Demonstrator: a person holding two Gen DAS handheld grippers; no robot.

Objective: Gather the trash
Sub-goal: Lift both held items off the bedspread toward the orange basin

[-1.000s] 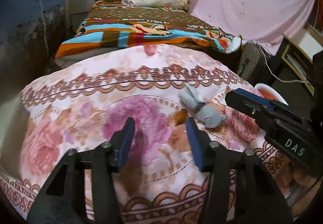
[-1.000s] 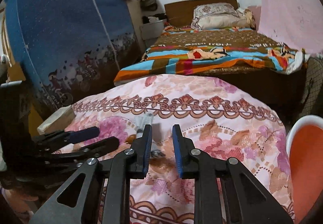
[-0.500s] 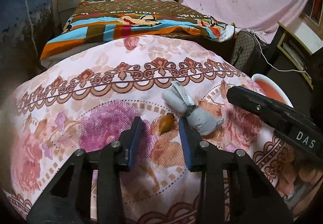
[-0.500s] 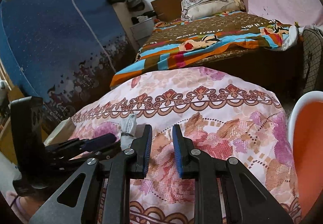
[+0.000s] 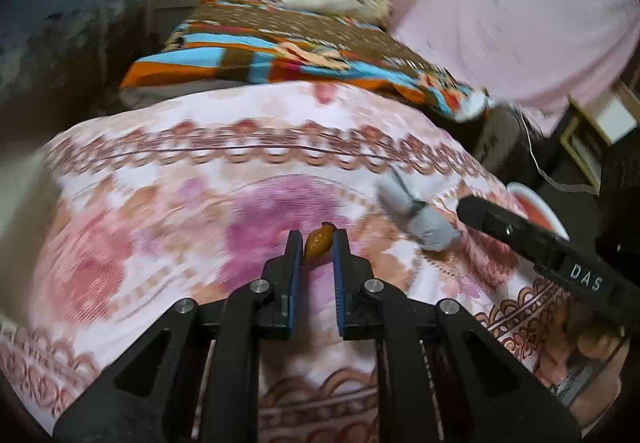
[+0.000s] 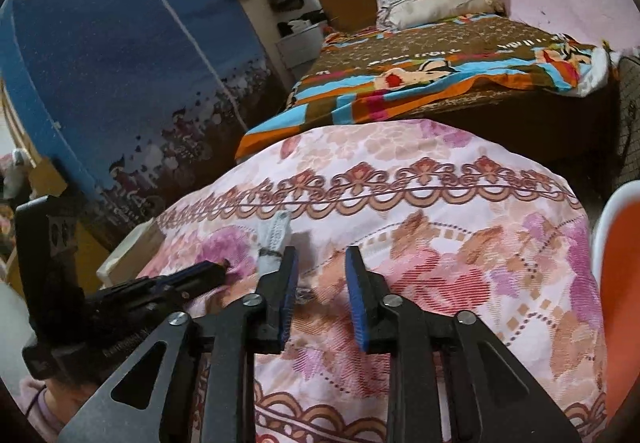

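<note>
Brown scrap (image 5: 318, 240) | seemingly pinched in left claw (image 5: 314, 247) | right claw (image 6: 321, 263) reads "DAS"

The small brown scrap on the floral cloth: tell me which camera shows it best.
The left wrist view: the brown scrap sits plainly between the left gripper fingers. In the right wrist view it is hidden behind that gripper's fingers.

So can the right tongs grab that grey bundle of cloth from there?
Probably yes. The right tongs are open, and the grey cloth bundle lies just off their left tip on the floral cover, nothing lying over it. They'd need shifting slightly left.
</note>
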